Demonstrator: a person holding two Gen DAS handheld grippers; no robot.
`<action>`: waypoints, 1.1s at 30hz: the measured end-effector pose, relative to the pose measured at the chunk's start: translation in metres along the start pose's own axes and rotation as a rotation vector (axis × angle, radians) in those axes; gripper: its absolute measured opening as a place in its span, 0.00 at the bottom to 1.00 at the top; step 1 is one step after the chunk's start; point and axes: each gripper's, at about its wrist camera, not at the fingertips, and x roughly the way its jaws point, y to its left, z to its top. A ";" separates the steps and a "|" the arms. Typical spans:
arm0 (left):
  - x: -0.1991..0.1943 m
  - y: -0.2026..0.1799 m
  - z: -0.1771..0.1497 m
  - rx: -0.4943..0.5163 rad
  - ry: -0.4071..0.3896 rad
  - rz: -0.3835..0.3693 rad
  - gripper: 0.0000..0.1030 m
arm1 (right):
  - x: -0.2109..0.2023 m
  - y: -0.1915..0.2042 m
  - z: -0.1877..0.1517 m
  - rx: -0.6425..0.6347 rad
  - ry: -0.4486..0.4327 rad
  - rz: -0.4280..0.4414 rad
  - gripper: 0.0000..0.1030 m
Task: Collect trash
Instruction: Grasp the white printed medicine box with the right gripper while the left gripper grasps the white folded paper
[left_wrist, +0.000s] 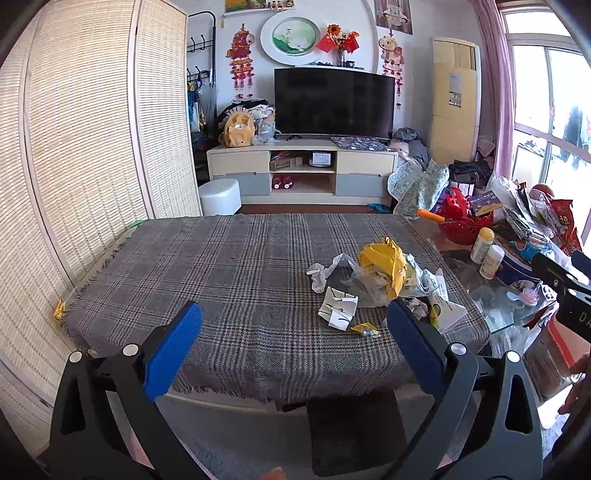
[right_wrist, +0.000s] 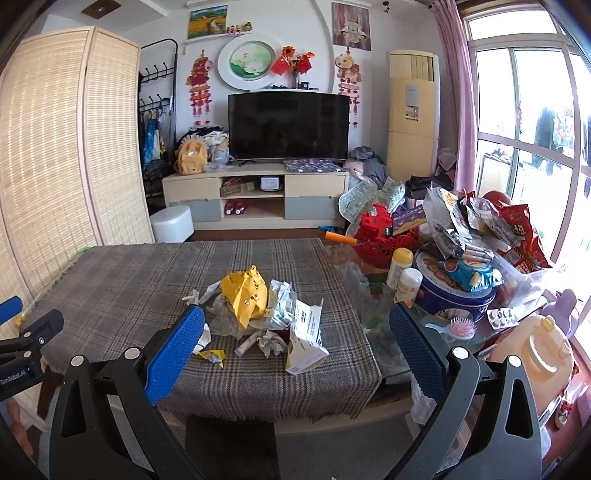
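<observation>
I see both my left gripper (left_wrist: 294, 325) and right gripper (right_wrist: 296, 330) spread wide, empty, short of the trash pile (right_wrist: 258, 310); "GenRobot.AI" marks the left one.

Crumpled yellow paper (right_wrist: 245, 295) on matt woven plaid cloth (right_wrist: 122, 291), beside glossy glass tabletop (right_wrist: 384, 332)

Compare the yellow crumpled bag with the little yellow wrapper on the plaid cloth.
The yellow bag is far bigger than the small wrapper. The bag sits on top of the trash pile; the wrapper lies flat, apart, near the cloth's front edge. Both are yellow, crumpled and ungripped.
</observation>
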 end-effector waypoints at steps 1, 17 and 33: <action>0.006 0.000 0.002 0.001 0.013 -0.004 0.92 | 0.005 -0.001 0.001 -0.001 0.003 0.008 0.97; 0.151 -0.019 0.014 0.035 0.281 -0.114 0.89 | 0.147 -0.021 -0.012 0.053 0.323 0.029 0.97; 0.279 -0.054 -0.015 0.113 0.585 -0.183 0.80 | 0.236 -0.026 -0.044 0.047 0.600 0.205 0.87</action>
